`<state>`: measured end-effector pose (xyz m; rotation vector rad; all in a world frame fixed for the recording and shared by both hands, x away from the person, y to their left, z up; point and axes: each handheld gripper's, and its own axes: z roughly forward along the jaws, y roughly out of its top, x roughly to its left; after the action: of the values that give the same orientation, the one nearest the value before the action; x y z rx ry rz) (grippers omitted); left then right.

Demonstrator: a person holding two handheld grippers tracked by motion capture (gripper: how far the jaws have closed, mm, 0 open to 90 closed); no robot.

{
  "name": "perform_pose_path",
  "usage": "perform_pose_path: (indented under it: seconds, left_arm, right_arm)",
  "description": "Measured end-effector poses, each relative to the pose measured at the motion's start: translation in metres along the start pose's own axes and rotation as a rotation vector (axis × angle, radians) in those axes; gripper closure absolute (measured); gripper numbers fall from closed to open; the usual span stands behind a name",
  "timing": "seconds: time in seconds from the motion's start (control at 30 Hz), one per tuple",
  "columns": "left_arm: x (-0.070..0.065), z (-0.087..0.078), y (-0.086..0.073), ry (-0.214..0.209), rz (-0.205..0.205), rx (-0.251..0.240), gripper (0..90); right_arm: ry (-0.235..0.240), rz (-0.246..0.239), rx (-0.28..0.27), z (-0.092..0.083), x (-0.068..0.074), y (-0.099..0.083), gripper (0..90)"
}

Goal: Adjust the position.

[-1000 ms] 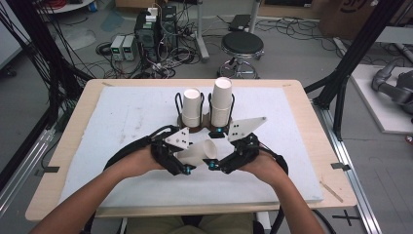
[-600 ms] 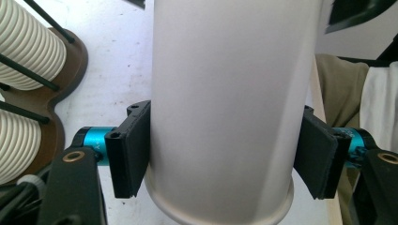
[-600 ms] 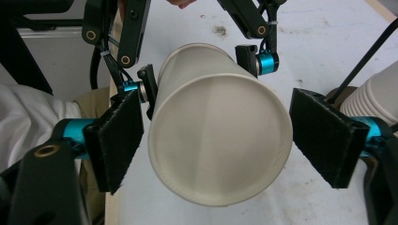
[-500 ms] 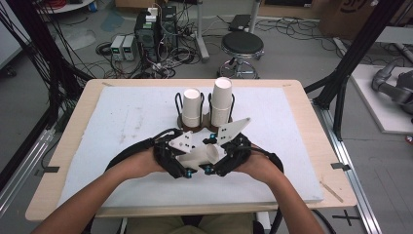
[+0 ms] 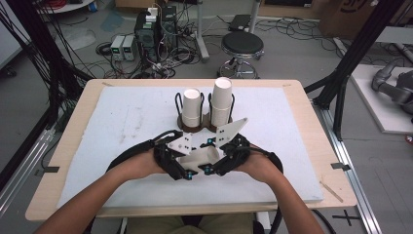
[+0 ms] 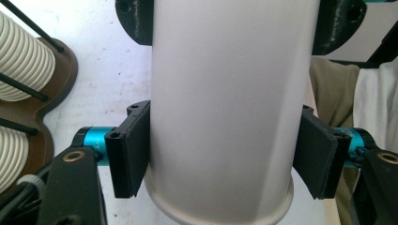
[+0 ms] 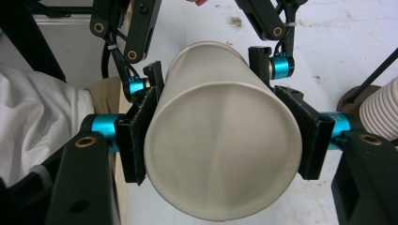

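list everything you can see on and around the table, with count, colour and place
paper cup: one, white, lying level between the two tongs near the table's front edge
cup stacks: two, white, upright in the holder at the table's middle, the right one taller
holder: one, brown base with black wire loops, behind the tongs
mat: one, white, covering most of the table
table: one, light wood
stool: one, black seat, on the floor behind the table
electronics boxes: several, black and grey, on the floor with cables
left tongs: black pads, closed on the cup near its rim
right tongs: black pads, just closed on the cup's other end
forearms: two, coming in from the bottom
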<state>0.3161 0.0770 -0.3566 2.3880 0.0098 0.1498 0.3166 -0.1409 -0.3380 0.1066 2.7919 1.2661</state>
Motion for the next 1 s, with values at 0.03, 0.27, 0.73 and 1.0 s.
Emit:
perform_pose_path:
  seconds: [0.03,0.27,0.73,1.0]
  left_arm:
    - [0.0,0.0,-0.001,-0.002,-0.001,-0.012,26.8]
    - [0.002,-0.008,-0.015,-0.007,-0.054,-0.153,16.3]
    - [-0.006,-0.012,-0.06,0.071,-0.206,-0.476,16.3]
    - [-0.008,-0.014,-0.071,0.056,-0.245,-0.601,16.2]
  right_arm:
    - [0.001,0.0,0.002,0.0,0.0,0.0,35.4]
    - [-0.005,0.02,-0.011,-0.008,-0.001,-0.007,35.5]
    - [-0.042,0.101,-0.135,-0.021,0.003,-0.039,35.3]
    - [-0.028,0.129,-0.268,-0.023,0.005,-0.049,35.3]
